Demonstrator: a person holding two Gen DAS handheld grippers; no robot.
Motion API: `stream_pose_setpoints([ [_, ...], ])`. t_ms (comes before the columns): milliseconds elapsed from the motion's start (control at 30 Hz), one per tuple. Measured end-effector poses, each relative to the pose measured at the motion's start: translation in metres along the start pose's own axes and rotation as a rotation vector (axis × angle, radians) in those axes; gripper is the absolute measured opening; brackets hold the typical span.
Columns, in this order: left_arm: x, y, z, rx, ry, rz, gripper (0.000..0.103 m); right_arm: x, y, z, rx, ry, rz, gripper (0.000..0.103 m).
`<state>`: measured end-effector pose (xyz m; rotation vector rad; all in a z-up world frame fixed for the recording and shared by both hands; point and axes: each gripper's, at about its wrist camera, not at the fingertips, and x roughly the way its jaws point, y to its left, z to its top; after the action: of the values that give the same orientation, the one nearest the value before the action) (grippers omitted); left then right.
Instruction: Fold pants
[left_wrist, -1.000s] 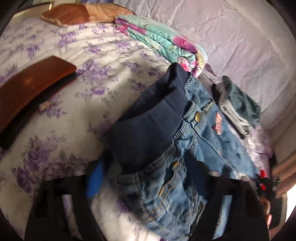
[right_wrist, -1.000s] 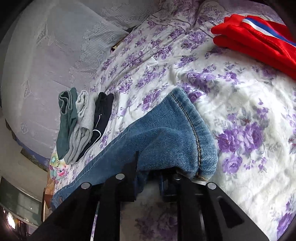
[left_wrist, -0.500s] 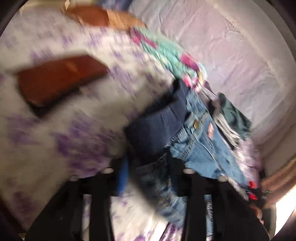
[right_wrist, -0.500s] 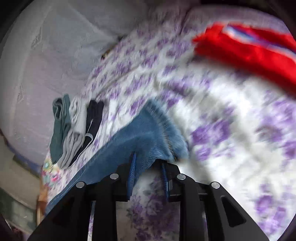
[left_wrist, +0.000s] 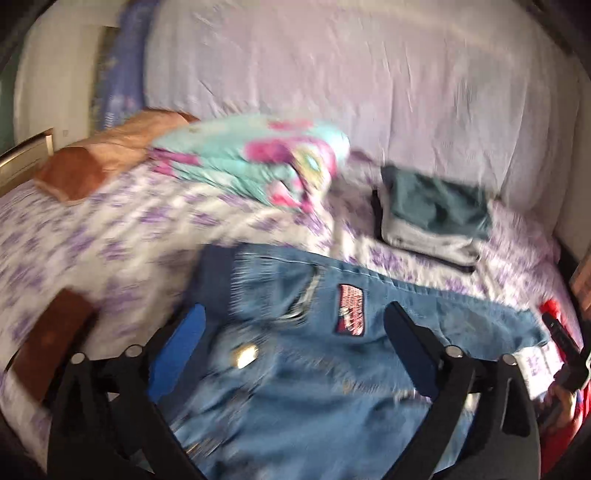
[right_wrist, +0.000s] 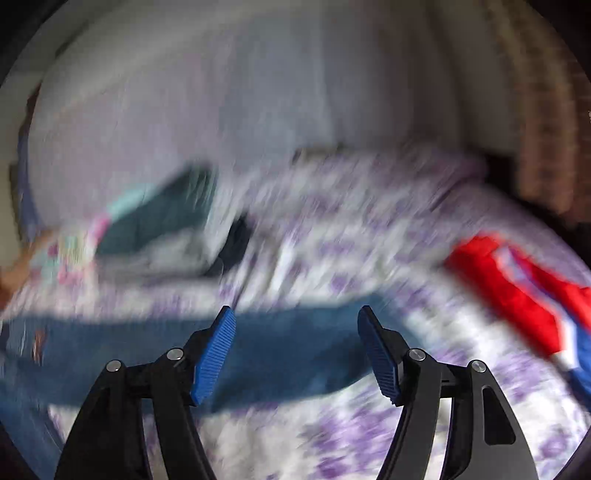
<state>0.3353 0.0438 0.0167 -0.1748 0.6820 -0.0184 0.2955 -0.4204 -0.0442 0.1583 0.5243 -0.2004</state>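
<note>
The blue denim pants (left_wrist: 314, 369) are spread flat on the purple-flowered bedsheet (left_wrist: 110, 236) — beneath both spread, empty tongs: left gripper (left_wrist: 295, 354) over the waist, right gripper (right_wrist: 297, 354) over a leg.

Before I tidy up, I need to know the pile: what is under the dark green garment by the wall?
Under the dark green garment lies a folded grey one, with a dark layer's edge below; the rest is covered.

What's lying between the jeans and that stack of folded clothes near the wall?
Only bare flowered bedsheet separates the jeans from the folded stack; the left wrist view shows it.
</note>
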Motion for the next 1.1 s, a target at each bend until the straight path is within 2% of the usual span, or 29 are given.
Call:
stream_pose_setpoints([
  [33, 0.028, -0.006, 0.007, 0.024, 0.054, 0.005, 0.098, 0.021, -0.001, -0.002, -0.001, 0.103, -0.001, 0.087],
  [67, 0.046, -0.008, 0.007, 0.023, 0.080, 0.030, 0.098, 0.040, -0.003, -0.005, 0.010, 0.213, 0.010, 0.094],
  [100, 0.065, -0.006, 0.006, 0.008, 0.115, 0.065, 0.098, 0.065, -0.011, -0.011, 0.037, 0.357, 0.062, 0.097],
  [167, 0.119, 0.013, -0.008, -0.033, 0.234, 0.163, 0.098, 0.057, -0.013, -0.007, 0.037, 0.315, 0.080, 0.098],
  [200, 0.129, 0.017, -0.014, -0.034, 0.228, 0.171, 0.098, 0.052, -0.013, -0.007, 0.025, 0.294, 0.070, 0.098],
  [267, 0.119, 0.000, -0.017, 0.055, 0.146, 0.246, 0.098, 0.039, -0.008, -0.005, 0.006, 0.226, 0.033, 0.097],
  [333, 0.117, -0.010, -0.020, 0.119, 0.118, 0.301, 0.098, 0.010, 0.002, 0.004, -0.037, 0.078, 0.024, 0.097],
  [400, 0.104, -0.015, -0.019, 0.139, 0.051, 0.299, 0.098, -0.009, 0.013, 0.009, -0.089, -0.037, 0.022, 0.097],
  [433, 0.096, -0.017, -0.016, 0.140, 0.016, 0.280, 0.098, -0.010, 0.018, 0.010, -0.115, -0.056, 0.020, 0.099],
  [467, 0.086, -0.022, -0.012, 0.141, -0.043, 0.251, 0.098, -0.004, 0.022, 0.011, -0.136, -0.042, 0.024, 0.099],
  [533, 0.078, -0.032, -0.010, 0.154, -0.091, 0.237, 0.098, 0.027, 0.038, 0.005, -0.204, 0.101, 0.018, 0.099],
  [600, 0.082, -0.047, -0.009, 0.191, -0.095, 0.213, 0.098, 0.061, 0.042, -0.002, -0.228, 0.285, -0.003, 0.099],
  [633, 0.085, -0.053, -0.010, 0.212, -0.091, 0.198, 0.098, 0.068, 0.040, -0.002, -0.217, 0.321, 0.012, 0.099],
  [700, 0.091, -0.053, -0.015, 0.229, -0.084, 0.180, 0.098, 0.064, 0.031, -0.001, -0.179, 0.311, 0.042, 0.099],
  [800, 0.095, -0.046, -0.014, 0.182, -0.056, 0.153, 0.098, 0.055, 0.028, -0.001, -0.167, 0.266, 0.015, 0.099],
  [900, 0.090, -0.037, -0.016, 0.109, -0.052, 0.125, 0.098, 0.028, 0.037, 0.004, -0.171, 0.120, 0.020, 0.099],
  [967, 0.089, -0.033, -0.019, 0.081, -0.044, 0.113, 0.098, 0.019, 0.034, 0.005, -0.157, 0.066, -0.001, 0.099],
  [1033, 0.089, -0.033, -0.020, 0.077, -0.036, 0.109, 0.098, 0.034, 0.021, 0.007, -0.094, 0.131, -0.045, 0.099],
  [1100, 0.089, -0.033, -0.021, 0.078, -0.035, 0.112, 0.098, 0.066, -0.004, 0.006, 0.037, 0.296, -0.048, 0.100],
])
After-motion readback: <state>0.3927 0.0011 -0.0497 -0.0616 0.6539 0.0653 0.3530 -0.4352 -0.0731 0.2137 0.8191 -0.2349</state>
